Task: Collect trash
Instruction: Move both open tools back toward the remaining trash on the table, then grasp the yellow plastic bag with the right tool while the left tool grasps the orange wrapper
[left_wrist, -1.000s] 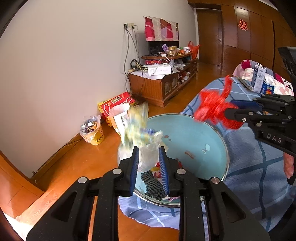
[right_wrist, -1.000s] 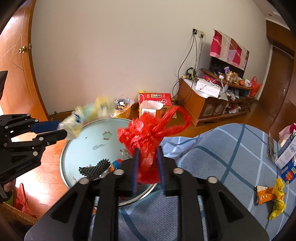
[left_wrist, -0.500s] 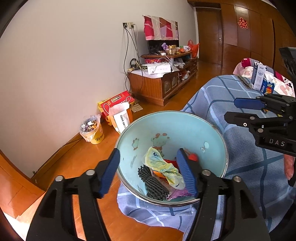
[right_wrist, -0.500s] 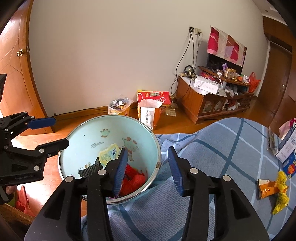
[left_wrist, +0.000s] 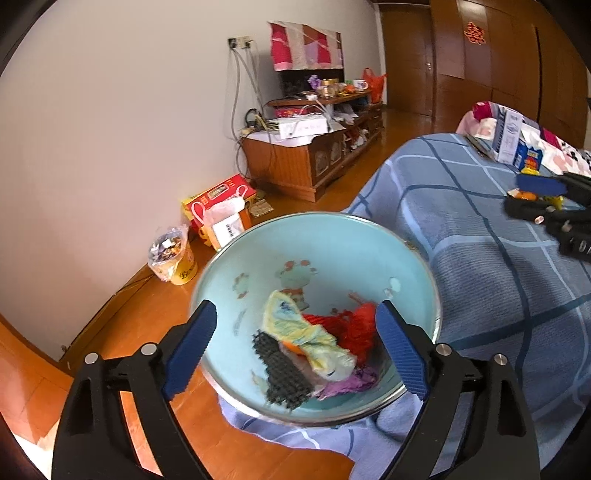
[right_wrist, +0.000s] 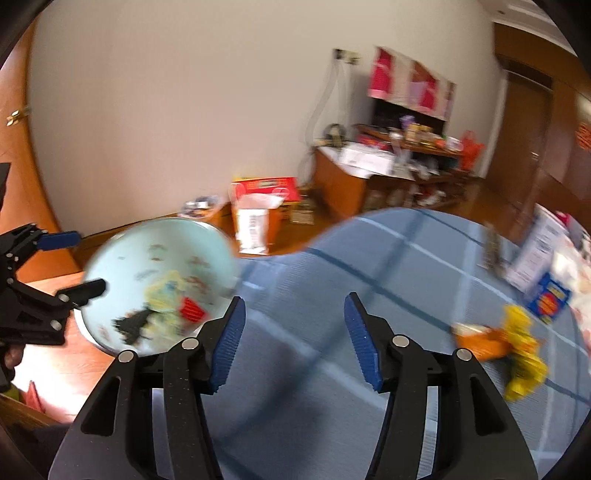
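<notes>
A light blue basin (left_wrist: 332, 243) stands at the edge of a blue checked bedspread (left_wrist: 480, 295). In it lie a yellow wrapper (left_wrist: 295, 328), a red mesh bag (left_wrist: 354, 325), a black net (left_wrist: 280, 373) and a purple scrap (left_wrist: 347, 384). My left gripper (left_wrist: 295, 328) hangs over the basin, its jaws opening wide with nothing held. My right gripper (right_wrist: 293, 306) is over the bedspread (right_wrist: 369, 295) right of the basin (right_wrist: 122, 258), its jaws opening and empty. An orange wrapper (right_wrist: 480, 343) and a yellow wrapper (right_wrist: 524, 350) lie on the bed to its right.
On the wooden floor by the wall stand a yellow tub (left_wrist: 177, 262) full of scraps, a red box (left_wrist: 221, 192) and a white bag (left_wrist: 225, 225). A cluttered wooden cabinet (left_wrist: 306, 162) is behind. Cartons (left_wrist: 513, 140) lie at the bed's far end.
The left gripper let go of the yellow wrapper and the right let go of the red mesh bag; both now lie in the basin. Both jaws spread. The right gripper swung right over the bed.
</notes>
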